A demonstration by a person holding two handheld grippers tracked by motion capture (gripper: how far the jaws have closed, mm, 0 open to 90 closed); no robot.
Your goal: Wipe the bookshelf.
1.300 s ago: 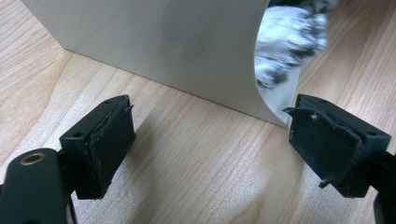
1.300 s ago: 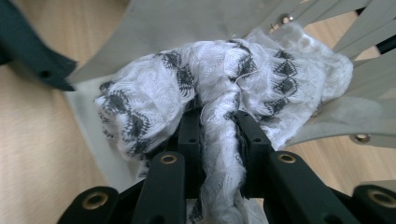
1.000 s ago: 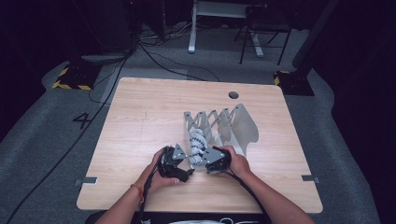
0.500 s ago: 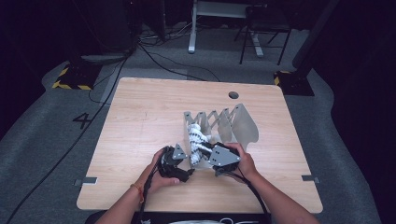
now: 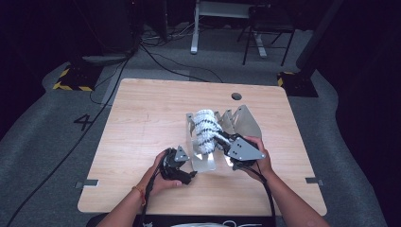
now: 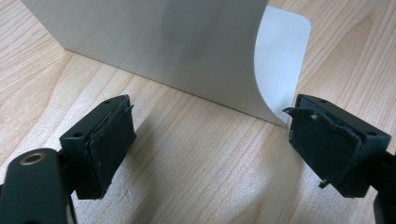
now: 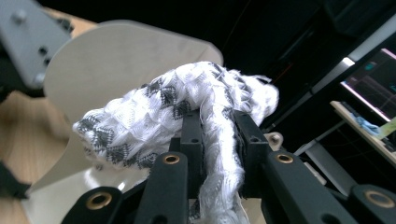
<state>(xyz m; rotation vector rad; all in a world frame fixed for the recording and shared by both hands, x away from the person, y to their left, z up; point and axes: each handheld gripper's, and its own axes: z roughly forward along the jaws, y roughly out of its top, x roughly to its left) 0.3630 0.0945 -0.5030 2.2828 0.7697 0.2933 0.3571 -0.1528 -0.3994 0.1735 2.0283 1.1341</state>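
Observation:
A white knitted cloth (image 5: 205, 128) with a grey pattern hangs bunched over the near end of a grey folding rack (image 5: 243, 120) on the wooden table (image 5: 146, 118). My right gripper (image 5: 219, 138) is shut on the cloth from the right. In the right gripper view the cloth (image 7: 159, 112) bulges out above the closed jaws of that gripper (image 7: 217, 135), with a rounded rack panel (image 7: 116, 51) behind. My left gripper (image 5: 190, 176) rests low on the table at the rack's near left corner. It (image 6: 210, 140) stands open and holds nothing, facing a pale rack panel (image 6: 163, 46).
The table has a round cable hole (image 5: 236, 96) at the back. A dark floor with cables (image 5: 156, 52) and desk legs (image 5: 195, 28) lies beyond. Bare tabletop stretches left and behind the rack.
My right gripper has carried the cloth up and away from the person, onto the rack's near end. The left gripper has barely moved.

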